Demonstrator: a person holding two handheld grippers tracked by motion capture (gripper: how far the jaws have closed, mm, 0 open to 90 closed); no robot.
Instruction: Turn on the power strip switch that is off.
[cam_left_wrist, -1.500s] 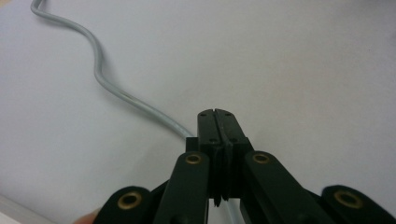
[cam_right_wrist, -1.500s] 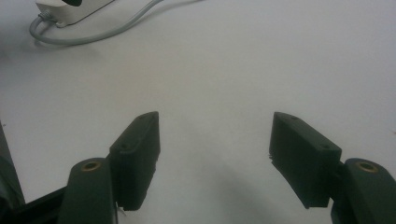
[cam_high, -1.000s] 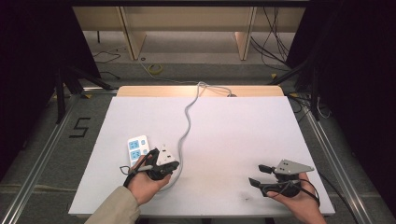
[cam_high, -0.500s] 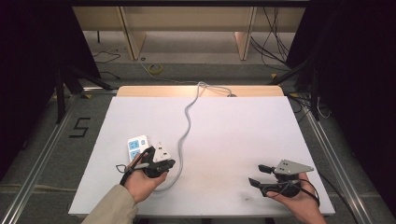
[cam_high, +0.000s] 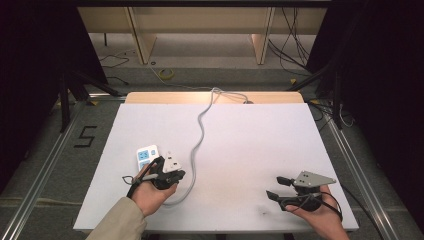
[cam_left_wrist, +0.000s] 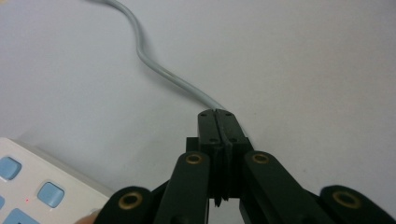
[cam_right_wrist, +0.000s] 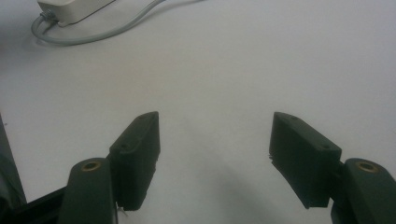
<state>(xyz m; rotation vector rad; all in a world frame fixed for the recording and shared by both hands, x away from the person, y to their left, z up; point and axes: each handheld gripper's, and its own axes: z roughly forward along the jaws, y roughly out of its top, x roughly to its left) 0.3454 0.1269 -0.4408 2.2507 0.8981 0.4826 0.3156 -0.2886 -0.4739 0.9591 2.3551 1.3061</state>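
Left gripper (cam_high: 167, 176) sits with its jaws pressed flat together and nothing between them, resting just right of the power strip (cam_high: 146, 157), which I take as my landmark at the near-left of the white table (cam_high: 250, 145). From the left gripper view I see the closed tips (cam_left_wrist: 219, 128) lying against the grey cable (cam_left_wrist: 154, 65) that snakes away from the strip toward the far edge of the table; I can't tell whether the tips touch the cable or merely cover it. The strip's blue buttons (cam_left_wrist: 49, 193) show at the lower left of that view, so the strip is right beside my left hand (cam_high: 150, 197). Further right, well apart from the strip, my right gripper (cam_high: 280, 187) rests low over bare table with its jaws spread wide and empty; its own view shows the strip (cam_right_wrist: 70, 9) and a loop of cable (cam_right_wrist: 84, 37) far off at the top left. My reading is that the work is on the strip itself, likely pressing a switch or nudging the body with the closed left tips, and that this step is barely begun. Next I would steer the left tips back over the strip's face, keeping them shut, and bring the right gripper toward the strip to steady it.
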